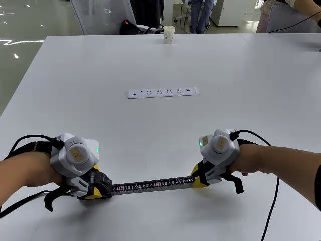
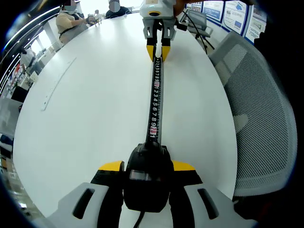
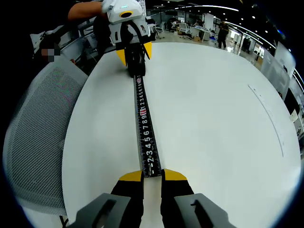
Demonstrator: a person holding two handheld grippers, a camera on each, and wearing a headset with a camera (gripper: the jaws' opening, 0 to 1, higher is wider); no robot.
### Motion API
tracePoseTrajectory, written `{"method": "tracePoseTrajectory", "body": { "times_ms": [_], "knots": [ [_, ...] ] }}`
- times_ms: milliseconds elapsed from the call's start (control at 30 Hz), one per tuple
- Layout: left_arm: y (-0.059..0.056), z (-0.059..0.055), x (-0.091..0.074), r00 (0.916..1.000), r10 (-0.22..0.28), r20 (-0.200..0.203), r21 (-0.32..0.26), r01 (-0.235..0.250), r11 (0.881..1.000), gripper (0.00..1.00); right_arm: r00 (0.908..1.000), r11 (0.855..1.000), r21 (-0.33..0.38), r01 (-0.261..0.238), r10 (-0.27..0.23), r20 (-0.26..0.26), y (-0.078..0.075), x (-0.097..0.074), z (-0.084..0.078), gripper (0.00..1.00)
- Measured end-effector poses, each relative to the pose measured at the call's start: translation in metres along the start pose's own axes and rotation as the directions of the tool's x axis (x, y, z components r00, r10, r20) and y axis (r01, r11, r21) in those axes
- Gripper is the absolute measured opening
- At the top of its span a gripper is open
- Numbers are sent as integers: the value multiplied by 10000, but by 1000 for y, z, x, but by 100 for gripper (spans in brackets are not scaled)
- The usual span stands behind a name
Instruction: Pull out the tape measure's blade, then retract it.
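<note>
An open-plan office: a long white tabletop [image 1: 241, 75] carries a power strip [image 1: 163, 92] and a paper cup [image 1: 169, 34], a grey mesh office chair [image 2: 256, 95] stands beside it, posters [image 2: 223, 12] line a wall, and distant desks [image 3: 199, 31] sit under ceiling strip lights.

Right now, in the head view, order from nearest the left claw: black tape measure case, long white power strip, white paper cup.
1. Black tape measure case: inside the left claw.
2. Long white power strip: mid-table.
3. White paper cup: far edge.
</note>
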State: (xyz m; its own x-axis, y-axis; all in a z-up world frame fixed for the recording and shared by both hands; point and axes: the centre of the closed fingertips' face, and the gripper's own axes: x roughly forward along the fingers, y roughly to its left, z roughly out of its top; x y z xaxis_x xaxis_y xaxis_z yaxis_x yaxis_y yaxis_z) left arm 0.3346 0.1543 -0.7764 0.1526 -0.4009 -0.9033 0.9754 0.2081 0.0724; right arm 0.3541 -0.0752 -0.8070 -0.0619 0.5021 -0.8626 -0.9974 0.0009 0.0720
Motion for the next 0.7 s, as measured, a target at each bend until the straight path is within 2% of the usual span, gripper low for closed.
{"method": "tracePoseTrajectory", "body": {
  "times_ms": [700],
  "knots": [
    [0,0,0,10000,0,-30,30,1,10000,31,10000,10000,94,29,-28,-64,0,-4,-7,9]
  ]
}}
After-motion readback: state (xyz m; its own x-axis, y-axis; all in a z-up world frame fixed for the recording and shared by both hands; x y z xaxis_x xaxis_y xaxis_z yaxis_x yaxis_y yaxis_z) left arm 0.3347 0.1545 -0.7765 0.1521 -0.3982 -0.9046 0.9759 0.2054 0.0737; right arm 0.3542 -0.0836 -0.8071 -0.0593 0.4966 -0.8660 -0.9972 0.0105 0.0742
